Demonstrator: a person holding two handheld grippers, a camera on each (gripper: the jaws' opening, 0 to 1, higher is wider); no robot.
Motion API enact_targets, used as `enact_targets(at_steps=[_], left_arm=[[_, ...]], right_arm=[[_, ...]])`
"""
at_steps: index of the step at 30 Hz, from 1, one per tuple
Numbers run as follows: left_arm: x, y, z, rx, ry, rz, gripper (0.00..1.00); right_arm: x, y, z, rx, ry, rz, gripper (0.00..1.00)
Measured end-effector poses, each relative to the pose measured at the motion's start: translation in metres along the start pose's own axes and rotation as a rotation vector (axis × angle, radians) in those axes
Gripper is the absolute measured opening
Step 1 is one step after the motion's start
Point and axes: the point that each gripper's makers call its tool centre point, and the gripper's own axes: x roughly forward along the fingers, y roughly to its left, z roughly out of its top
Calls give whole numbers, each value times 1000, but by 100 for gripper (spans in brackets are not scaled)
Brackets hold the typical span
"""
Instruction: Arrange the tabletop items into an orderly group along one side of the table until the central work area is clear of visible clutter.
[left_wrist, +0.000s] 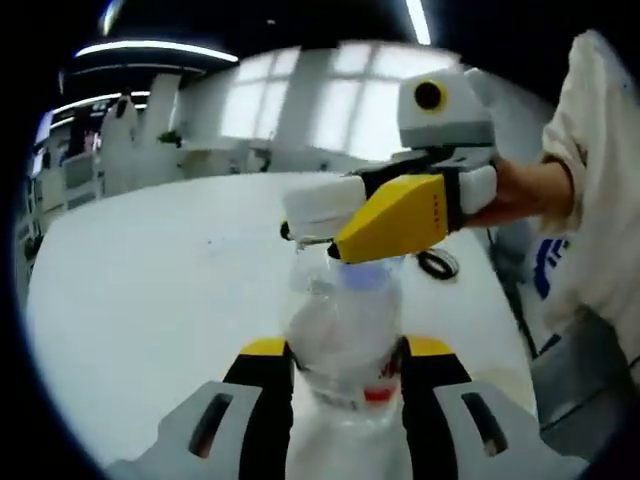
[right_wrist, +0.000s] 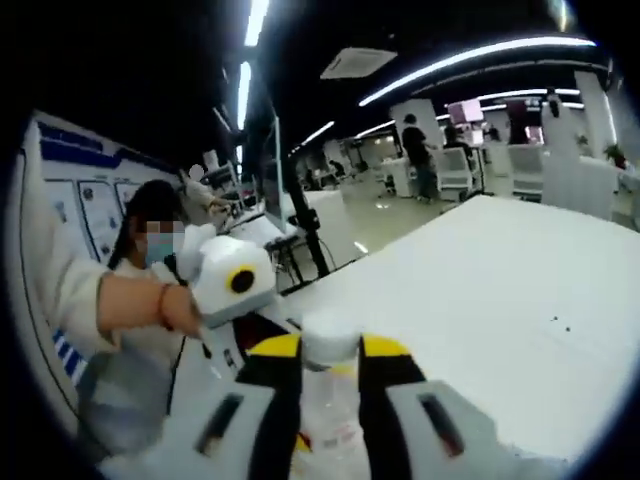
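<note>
The left gripper (left_wrist: 345, 362) clamps a clear bottle (left_wrist: 343, 335) at six o'clock; the right gripper (left_wrist: 352, 215) pinches its white cap (left_wrist: 318, 205). The white table (left_wrist: 160, 300) lies bare toward nine o'clock. The bottle's label is unreadable.

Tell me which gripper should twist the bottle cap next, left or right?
Right, probably. The right gripper already clamps the white cap on top of the bottle, while the left gripper holds the bottle's body between its jaws, steadying it above the white table.
</note>
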Motion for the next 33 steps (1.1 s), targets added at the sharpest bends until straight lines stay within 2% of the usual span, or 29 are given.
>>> enact_targets(at_steps=[2,4,7,9,15,22,33], left_arm=[[3,4,7,55,-4,16,38],[6,8,11,66,-5,17,38],[9,13,16,114,-7,34,38],[10,16,16,145,1,38,38],[13,23,13,182,23,40,37],[18,24,10,180,30,42,37],[24,23,4,163,40,26,37]], right_arm=[[-3,-1,5,-65,-22,-8,18],[-4,-4,6,-85,-24,-24,18],[-5,-9,10,-192,-26,-52,18],[-5,-9,8,-227,-18,-61,18],[-5,-13,2,-255,5,-70,19],[-3,-13,-3,-316,43,-75,19],[-6,-16,-12,-327,74,-82,19]])
